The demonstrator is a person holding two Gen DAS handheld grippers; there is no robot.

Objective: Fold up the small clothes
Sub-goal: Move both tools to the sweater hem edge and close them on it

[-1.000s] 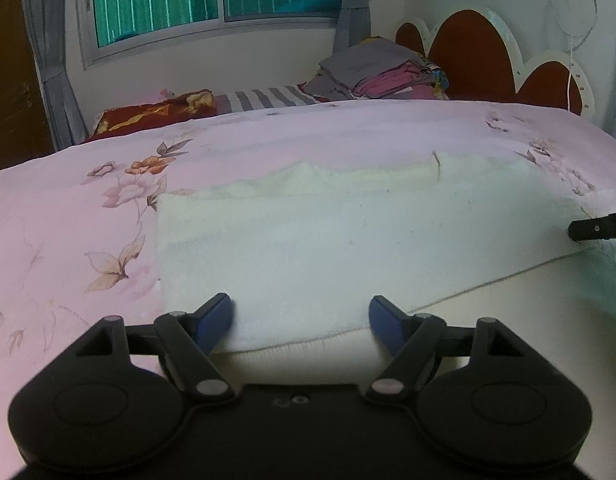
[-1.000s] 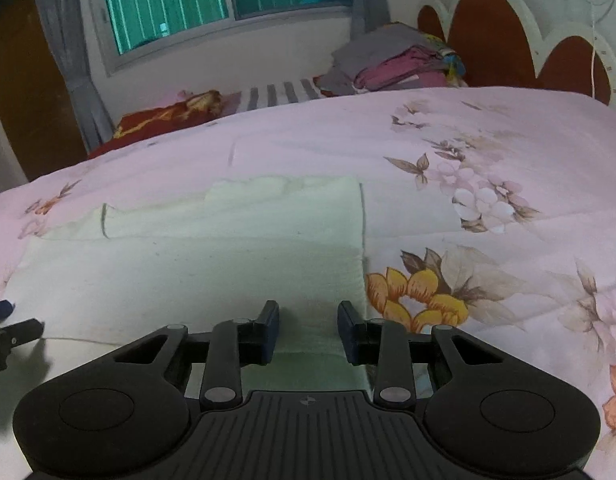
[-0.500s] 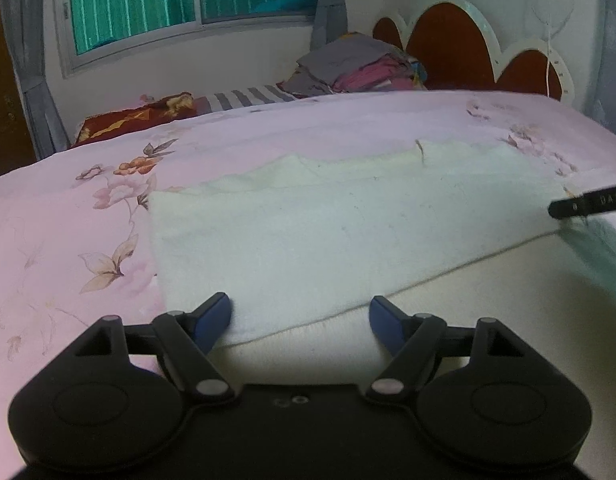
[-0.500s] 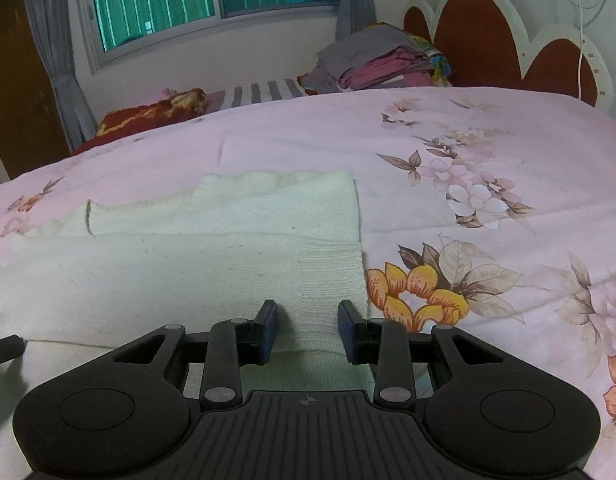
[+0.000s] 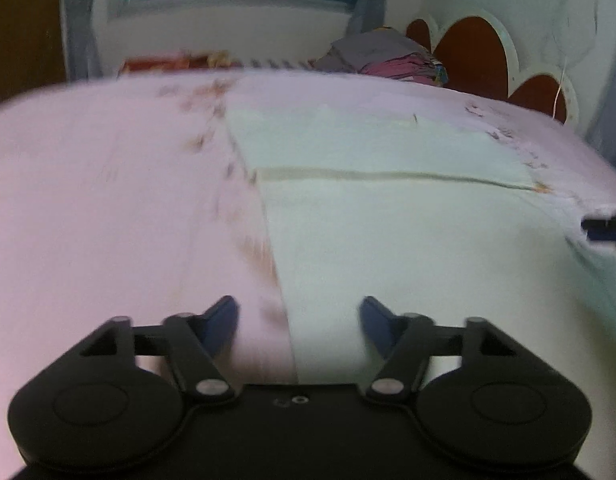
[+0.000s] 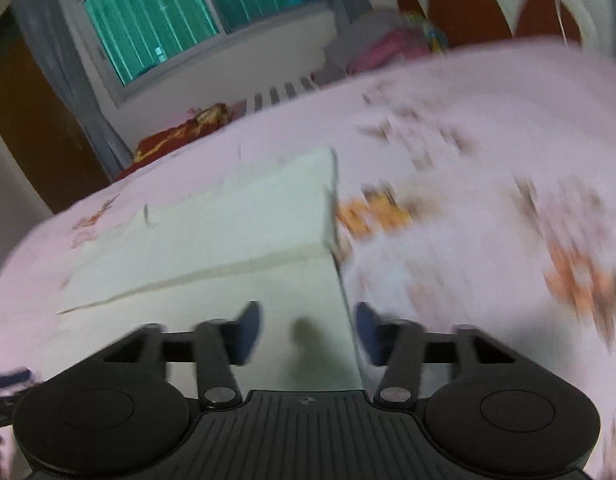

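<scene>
Down at six o'clock in the left wrist view, the left gripper [image 5: 299,322] hangs over the near left edge of the cream garment [image 5: 407,240], jaws closing yet clear of the cloth, the edge running between them with nothing pinched. The garment lies flat on the pink floral bedspread [image 5: 108,208] and fills the frame from six toward two o'clock, a fold line crossing it at mid-height (everything here is smeared by motion blur). At three o'clock the tip of the right gripper [image 5: 605,229] pokes in over the garment's far side.

Over to the right wrist view: the right gripper [image 6: 308,330] sits at six o'clock above the garment's [image 6: 228,240] near right corner, jaws opening, the cloth's edge passing between them but not gripped. The bedspread [image 6: 487,208] with its orange flowers streaks away toward three o'clock.

Farther back, a stack of folded clothes [image 5: 383,58] rests at one o'clock by the scalloped headboard [image 5: 475,56], and the teal window [image 6: 180,12] sits at eleven o'clock.
</scene>
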